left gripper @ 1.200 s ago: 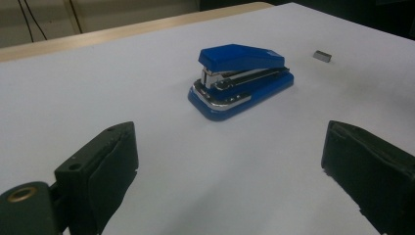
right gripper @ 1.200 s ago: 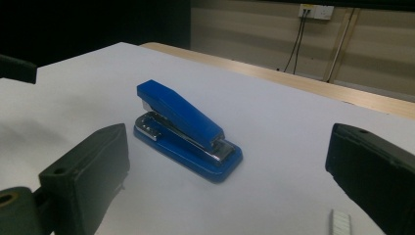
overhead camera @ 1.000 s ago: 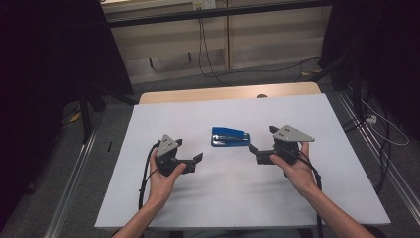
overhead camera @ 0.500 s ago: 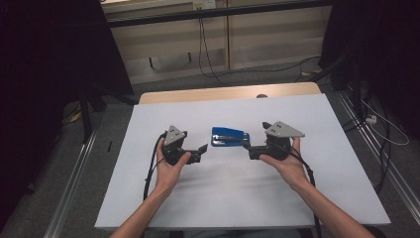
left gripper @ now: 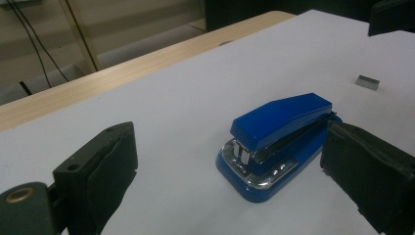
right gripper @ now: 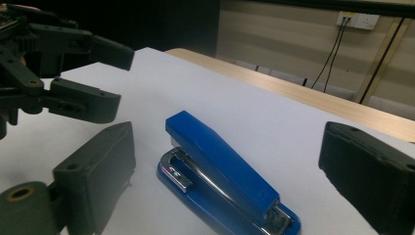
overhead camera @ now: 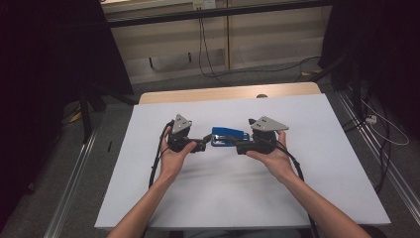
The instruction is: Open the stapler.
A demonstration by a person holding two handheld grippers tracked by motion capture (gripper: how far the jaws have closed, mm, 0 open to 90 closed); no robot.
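Observation:
A blue stapler [overhead camera: 228, 136] lies on the white sheet [overhead camera: 307, 198] at mid-table, its chrome front end towards the left hand. My left gripper [overhead camera: 204, 143] comes at it from the left, jaws wide open; in the left gripper view the stapler [left gripper: 276, 139] sits ahead between the pads, untouched. My right gripper [overhead camera: 239, 147] is at the stapler's right end. Its jaws have just been closing a little and stand open around the stapler [right gripper: 220, 171], with the pads [right gripper: 105, 161] clear of it. The left gripper [right gripper: 90, 78] faces it from beyond.
A small strip of staples [left gripper: 367, 82] lies on the sheet past the stapler. The table's wooden back edge [overhead camera: 223, 94] runs behind. Cables [overhead camera: 381, 129] trail on the floor at right, and metal rails flank the table.
Both hands have moved inward towards the stapler, the left from the left and the right from the right. The stapler has not moved.

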